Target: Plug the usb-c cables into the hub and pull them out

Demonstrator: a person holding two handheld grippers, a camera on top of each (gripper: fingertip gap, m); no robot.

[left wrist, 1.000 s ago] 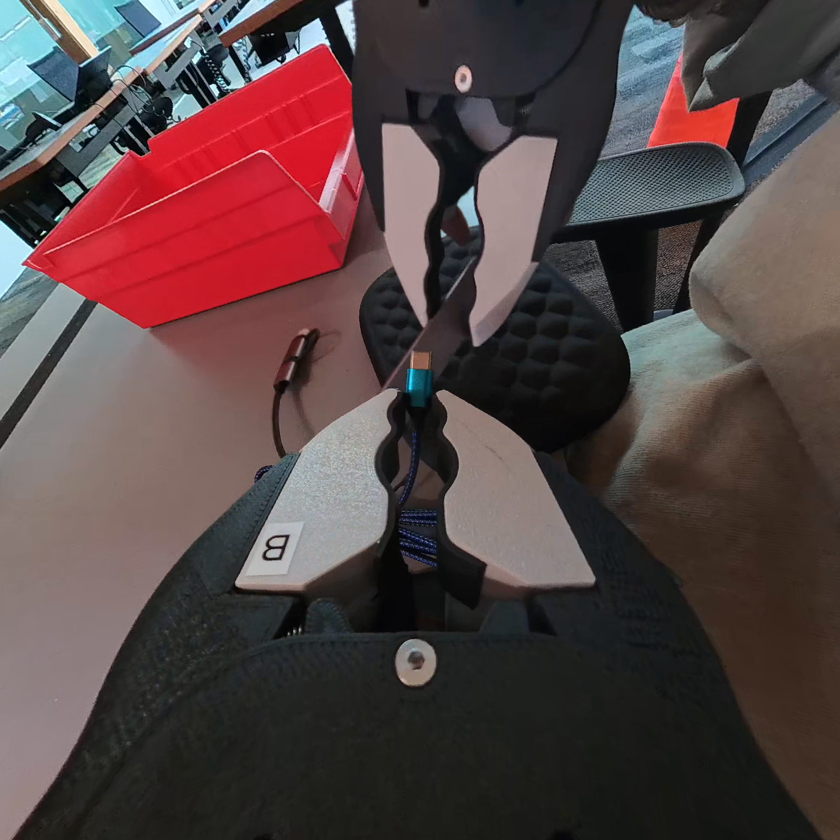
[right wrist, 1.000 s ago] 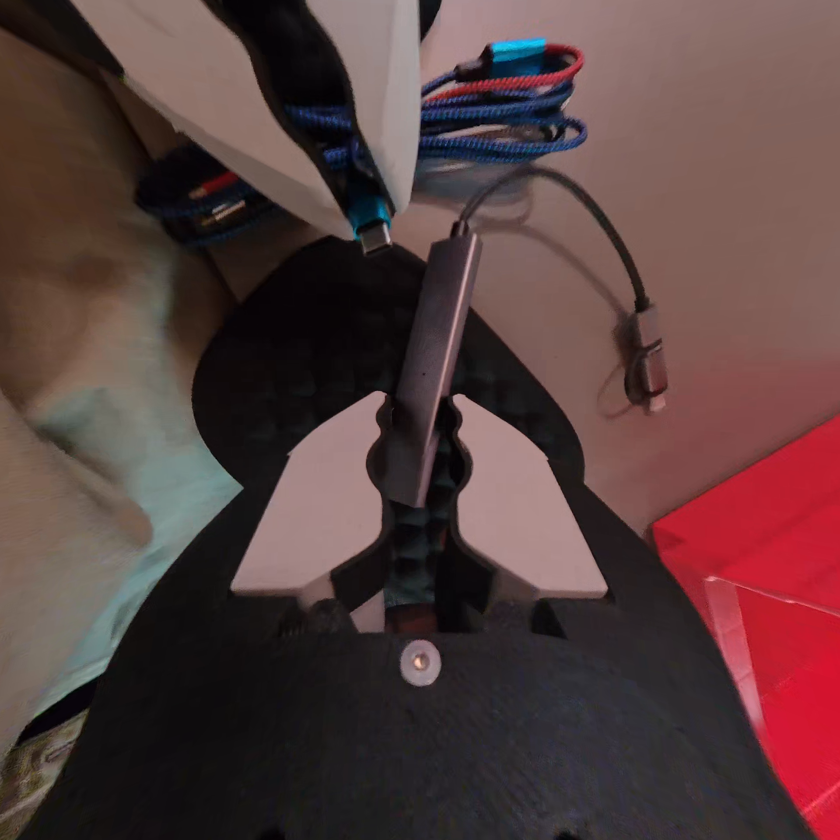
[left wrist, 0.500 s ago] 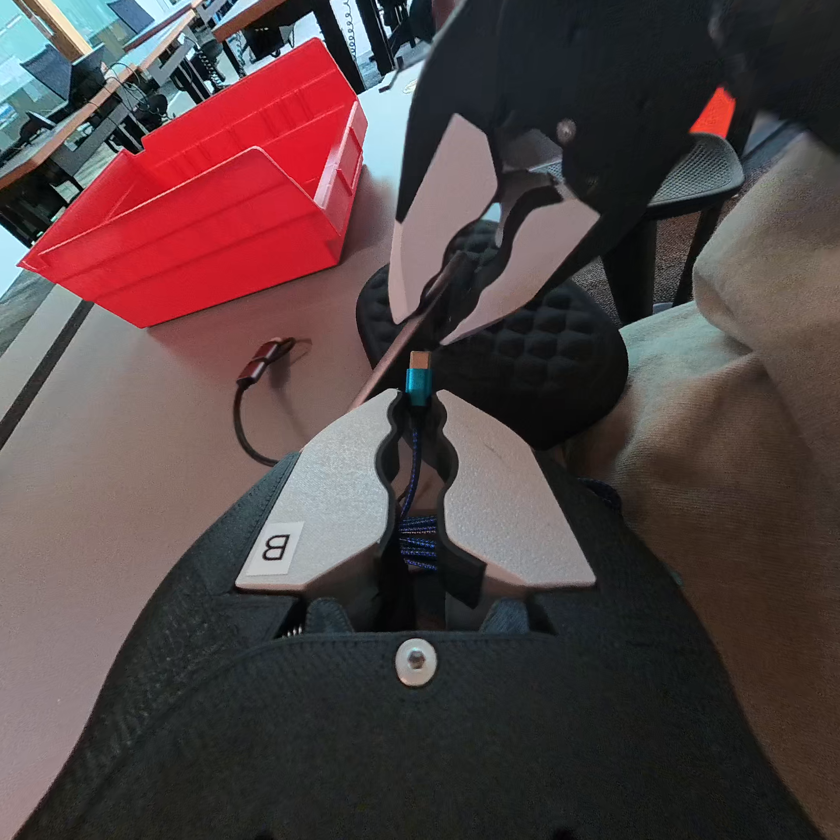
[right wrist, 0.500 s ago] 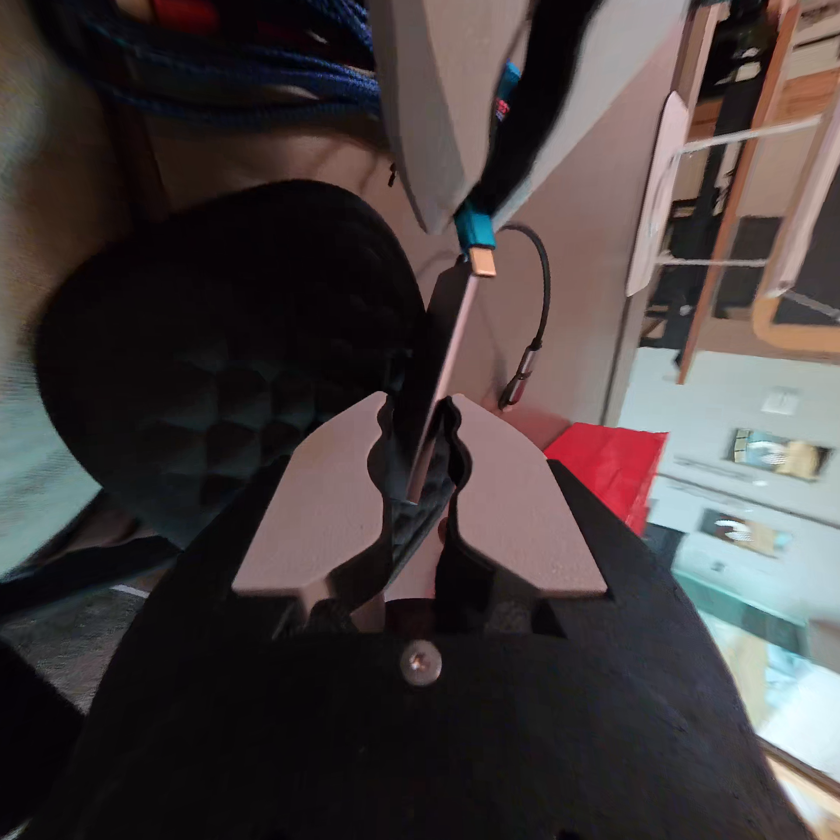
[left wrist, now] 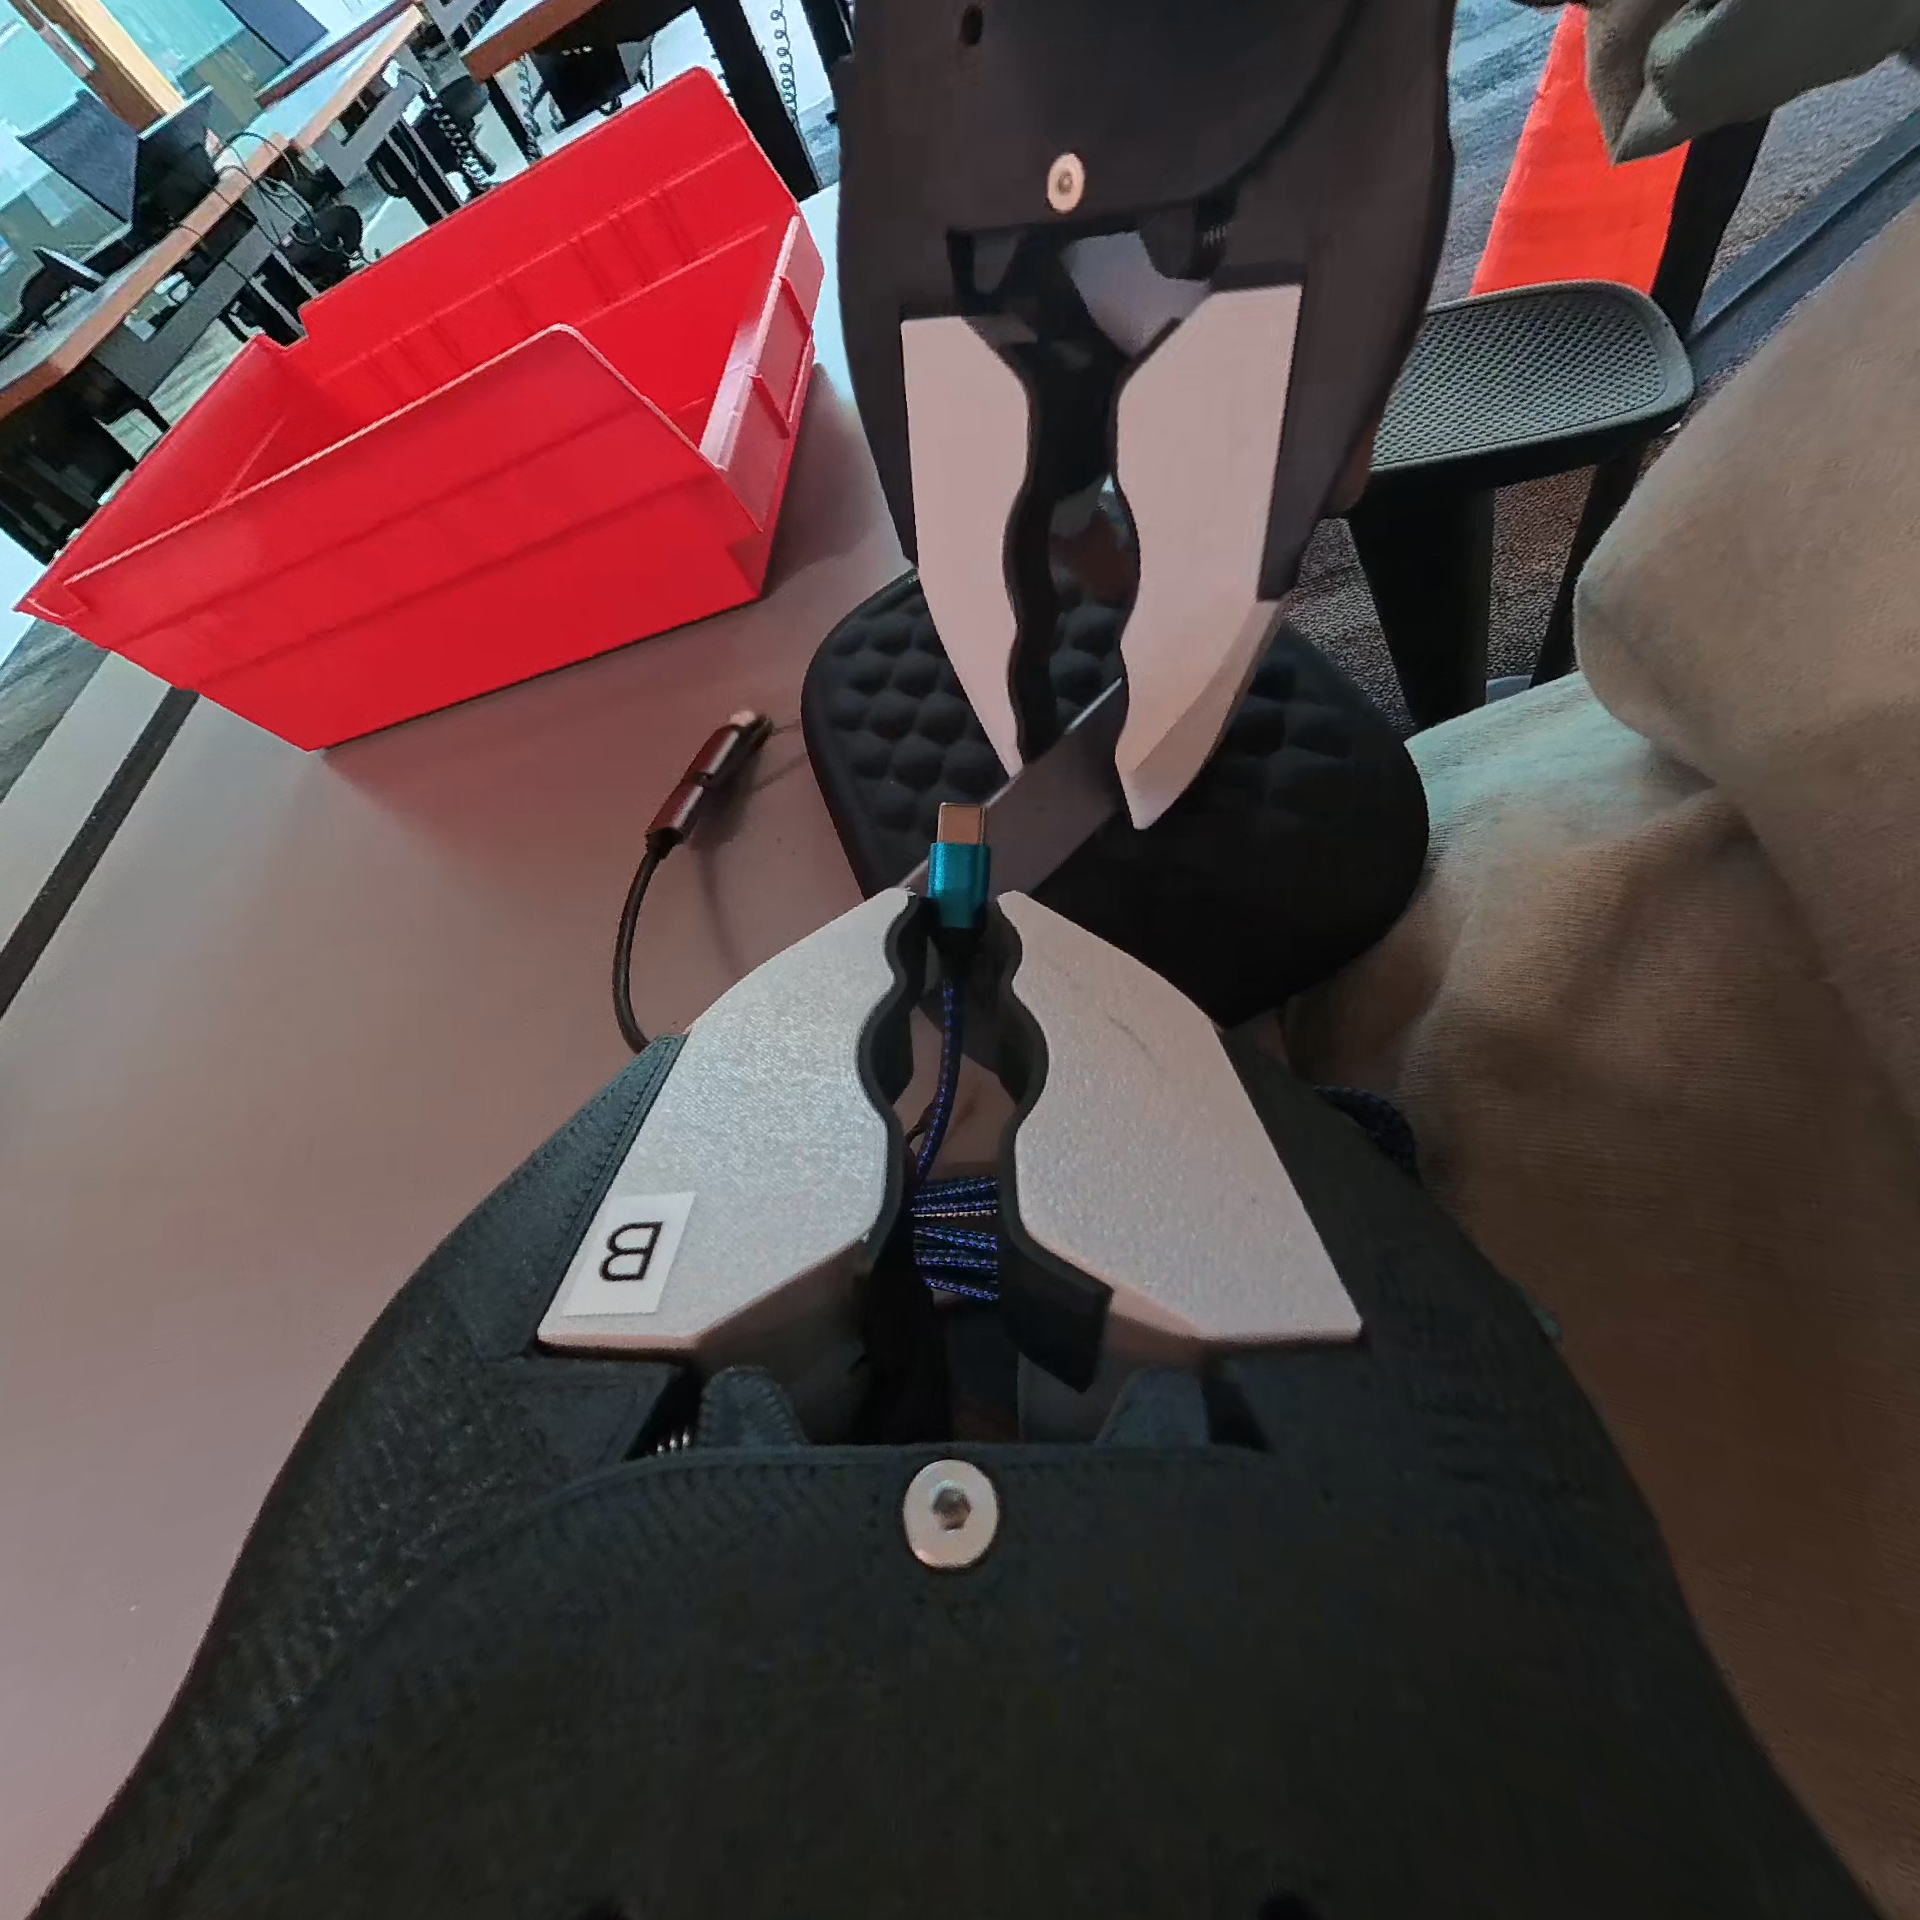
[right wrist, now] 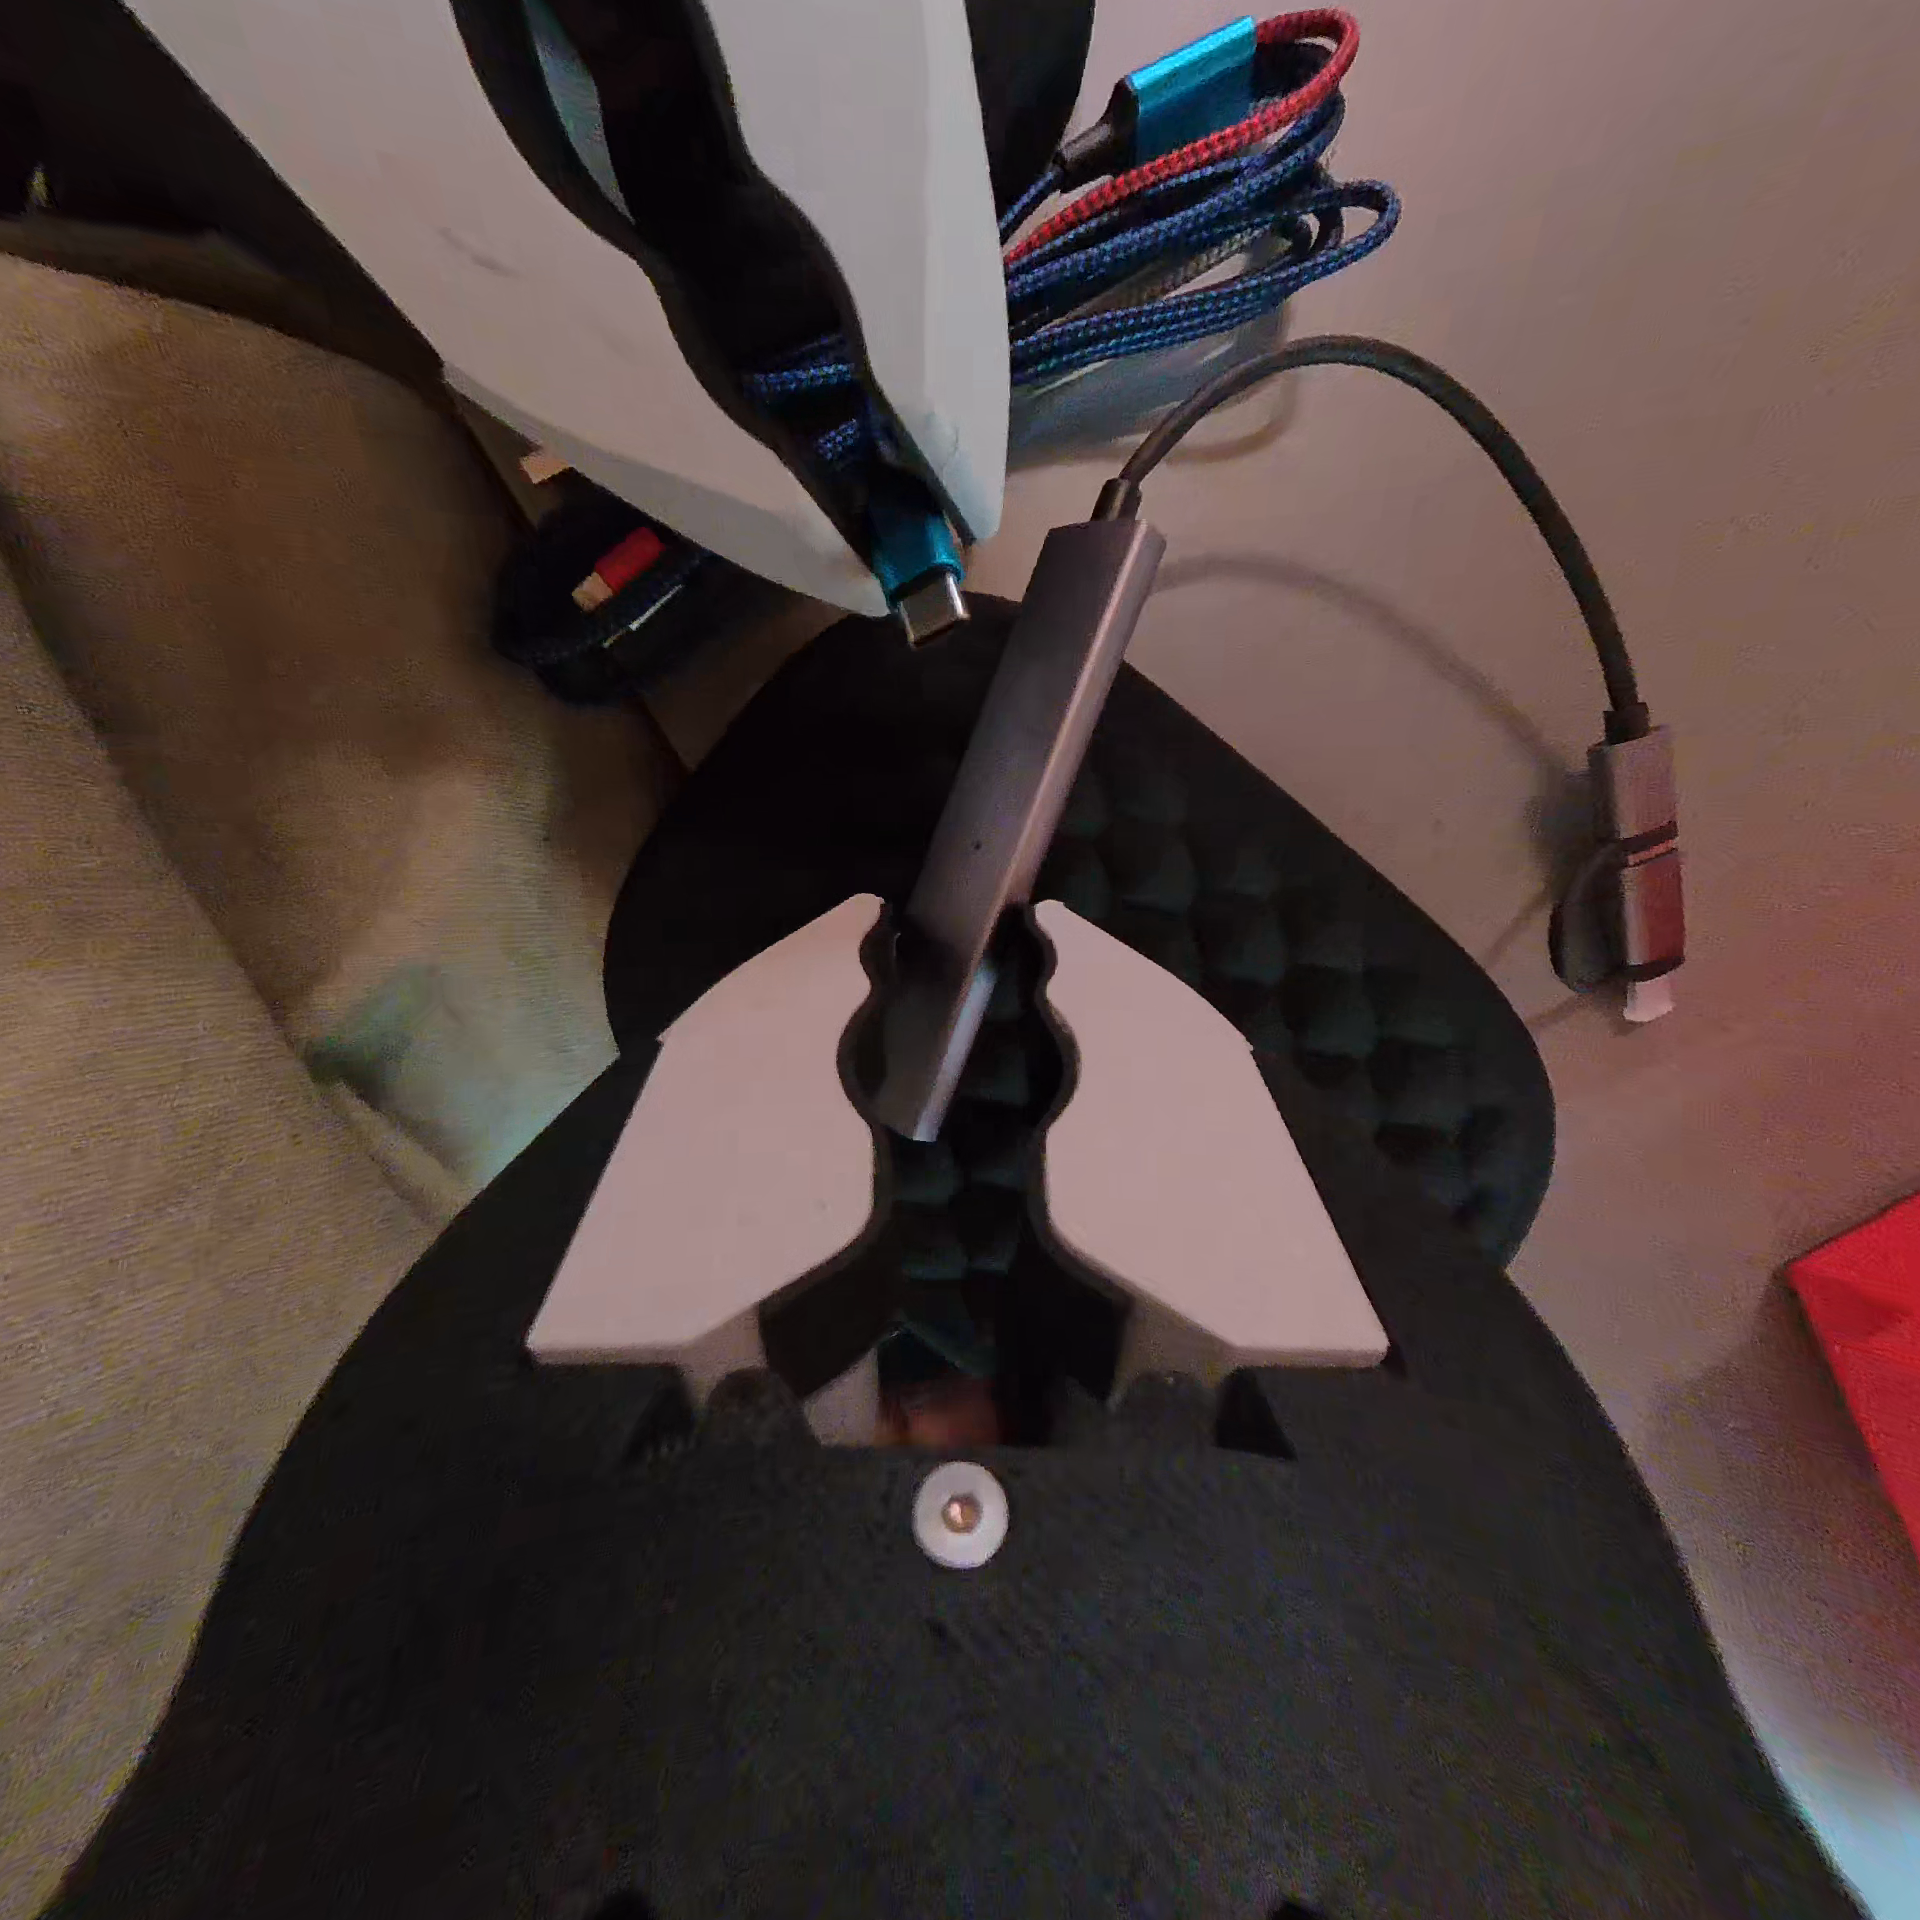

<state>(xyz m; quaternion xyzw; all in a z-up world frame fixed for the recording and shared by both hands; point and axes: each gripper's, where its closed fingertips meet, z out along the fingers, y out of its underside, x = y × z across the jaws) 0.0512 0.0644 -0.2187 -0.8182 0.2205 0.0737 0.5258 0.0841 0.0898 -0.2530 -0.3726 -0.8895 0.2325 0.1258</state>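
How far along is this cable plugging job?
Picking up looks done: the left claw grips the teal USB-C plug, the right claw the grey hub. In hand: lining them up; the plug is bare beside the hub. Left: plugging and unplugging, also the bundled cables.

The left claw [left wrist: 954, 904] has a broad black housing with a rough woven-looking texture and one silver screw set in a washer at its middle. Its two fingers [left wrist: 774, 1122] are pale grey wedges with a fine speckled surface, edged inside with wavy black pads; a white sticker with a black mark sits on one. The right claw [right wrist: 961, 914] is built alike: black textured shell, central silver screw, plain pale wedge fingers [right wrist: 727, 1153] with scalloped black linings.
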